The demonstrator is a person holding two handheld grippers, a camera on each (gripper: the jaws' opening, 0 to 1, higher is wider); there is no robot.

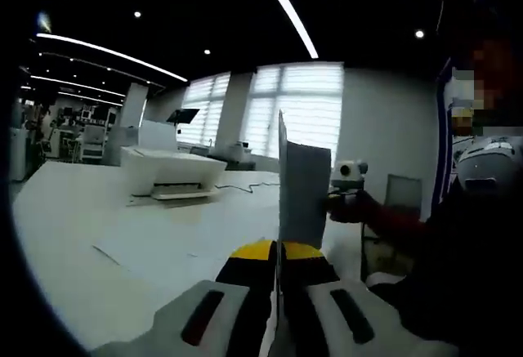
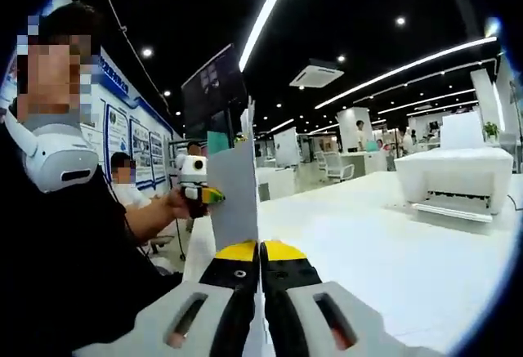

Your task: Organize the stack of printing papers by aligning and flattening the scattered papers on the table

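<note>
You've got the paper stack [image 1: 302, 194] standing on edge above the bench [image 1: 73, 234], pinched between both grippers: left gripper [image 1: 276, 263] clamped on one end, right gripper [image 2: 260, 261] clamped on the opposite end. The stack's long axis runs between your hands, so I'd tap it straight down to square it.

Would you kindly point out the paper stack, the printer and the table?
paper stack [image 1: 304, 194], left gripper view, upright flat face.
printer [image 1: 173, 171], left gripper view, white front.
table [image 2: 384, 251], right gripper view, bare top.
</note>
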